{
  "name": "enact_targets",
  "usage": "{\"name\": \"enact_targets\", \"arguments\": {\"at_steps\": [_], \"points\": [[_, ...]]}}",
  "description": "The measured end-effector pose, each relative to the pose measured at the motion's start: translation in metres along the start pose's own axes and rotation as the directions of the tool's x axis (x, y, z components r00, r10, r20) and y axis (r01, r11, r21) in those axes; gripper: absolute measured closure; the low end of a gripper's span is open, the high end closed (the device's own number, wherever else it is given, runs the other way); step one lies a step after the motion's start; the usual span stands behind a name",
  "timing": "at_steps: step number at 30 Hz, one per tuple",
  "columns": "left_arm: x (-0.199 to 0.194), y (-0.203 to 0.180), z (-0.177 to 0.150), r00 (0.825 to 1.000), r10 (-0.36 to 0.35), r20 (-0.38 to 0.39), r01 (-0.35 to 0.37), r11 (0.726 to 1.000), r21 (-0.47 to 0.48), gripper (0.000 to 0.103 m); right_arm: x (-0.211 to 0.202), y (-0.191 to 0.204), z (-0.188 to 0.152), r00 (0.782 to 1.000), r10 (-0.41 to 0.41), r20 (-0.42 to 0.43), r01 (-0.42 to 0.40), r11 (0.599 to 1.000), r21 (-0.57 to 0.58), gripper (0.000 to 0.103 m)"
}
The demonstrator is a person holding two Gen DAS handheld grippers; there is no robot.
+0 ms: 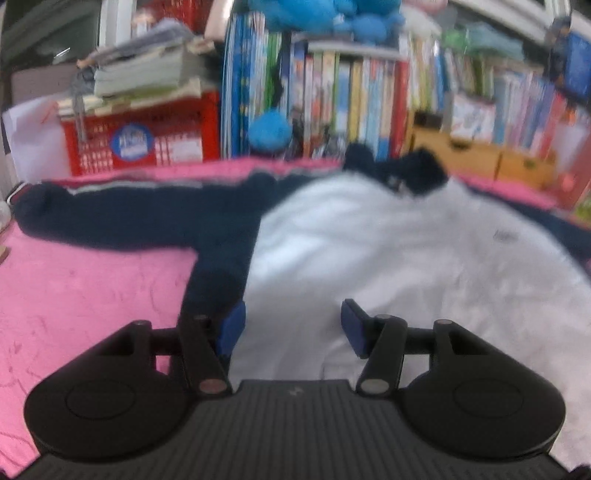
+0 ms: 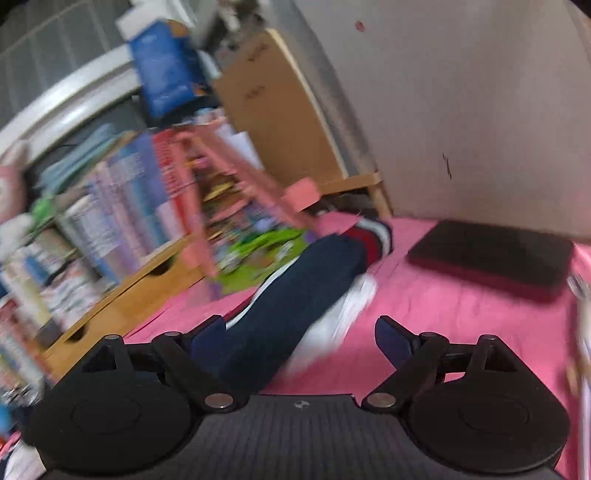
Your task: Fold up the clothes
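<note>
Folding not begun: I see white-and-navy fabric jacket (image 1: 369, 240) spread flat, sleeves out; left gripper (image 1: 291, 325) and right gripper (image 2: 299, 339) gape empty.

Home bedroom: crammed bookshelf (image 1: 369, 92), plush toy (image 1: 325, 14)

A white-bodied jacket (image 1: 369, 251) with navy sleeves and collar lies spread flat on the pink-covered bench (image 1: 92, 288). One navy sleeve (image 1: 129, 214) stretches toward nine o'clock; the collar points to twelve.
</note>
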State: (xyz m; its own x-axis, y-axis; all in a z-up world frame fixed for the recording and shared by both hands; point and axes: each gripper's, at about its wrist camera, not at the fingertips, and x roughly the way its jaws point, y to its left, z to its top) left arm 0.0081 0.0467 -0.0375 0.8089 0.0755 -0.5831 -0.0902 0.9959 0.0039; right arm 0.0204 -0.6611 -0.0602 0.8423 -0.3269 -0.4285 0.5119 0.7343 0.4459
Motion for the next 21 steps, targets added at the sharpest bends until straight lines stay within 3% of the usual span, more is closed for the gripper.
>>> {"name": "enact_targets", "arguments": {"at_steps": [4,6,7,8,9,10,12,14,18,19,20,21], "points": [[0.003,-0.005,-0.007,1.000,0.026,-0.003,-0.026,0.999,0.020,0.043,0.065,-0.004,0.021,0.996,-0.038,-0.081,0.039,0.999,0.015,0.014],[0.004,-0.003,-0.007,1.000,0.029,-0.007,-0.029,0.999,0.013,0.039,0.084,0.003,0.025,0.993,-0.063,-0.097,0.058,0.997,-0.052,0.023],[0.004,-0.003,-0.008,0.999,0.031,-0.009,-0.031,0.999,0.010,0.038,0.092,0.007,0.027,0.992,-0.076,-0.102,0.067,0.993,-0.093,0.048],[0.004,-0.003,-0.007,0.999,0.033,-0.010,-0.033,0.999,0.009,0.037,0.100,0.011,0.028,0.990,-0.090,-0.106,0.075,0.988,-0.134,0.065],[0.005,-0.003,-0.008,0.999,0.036,-0.011,-0.036,0.999,0.009,0.036,0.108,0.015,0.030,0.989,-0.104,-0.109,0.084,0.981,-0.175,0.072],[0.005,-0.003,-0.008,0.999,0.038,-0.012,-0.038,0.999,0.008,0.036,0.110,0.017,0.033,0.991,-0.105,-0.087,0.087,0.977,-0.197,0.087],[0.006,-0.002,-0.006,0.999,0.041,-0.015,-0.041,0.999,0.005,0.033,0.107,0.017,0.040,0.994,-0.112,0.000,0.110,0.969,-0.224,0.091],[0.007,-0.002,-0.005,0.999,0.043,-0.018,-0.042,0.999,0.007,0.031,0.114,0.011,0.045,0.989,-0.147,0.032,0.151,0.964,-0.220,0.094],[0.007,0.000,-0.005,0.999,0.041,-0.018,-0.041,0.999,0.006,0.031,0.126,0.009,0.039,0.974,-0.227,-0.008,0.218,0.943,-0.251,0.087],[0.006,0.000,-0.006,0.999,0.040,-0.018,-0.040,0.999,0.006,0.031,0.124,0.013,0.035,0.970,-0.242,-0.018,0.229,0.935,-0.271,0.074],[0.006,-0.001,-0.006,0.999,0.040,-0.018,-0.040,0.999,0.005,0.031,0.116,0.019,0.031,0.968,-0.251,-0.008,0.238,0.928,-0.287,0.045],[0.006,-0.001,-0.005,0.999,0.039,-0.019,-0.039,0.999,0.004,0.031,0.106,0.026,0.026,0.967,-0.256,0.009,0.247,0.922,-0.299,0.029]]}}
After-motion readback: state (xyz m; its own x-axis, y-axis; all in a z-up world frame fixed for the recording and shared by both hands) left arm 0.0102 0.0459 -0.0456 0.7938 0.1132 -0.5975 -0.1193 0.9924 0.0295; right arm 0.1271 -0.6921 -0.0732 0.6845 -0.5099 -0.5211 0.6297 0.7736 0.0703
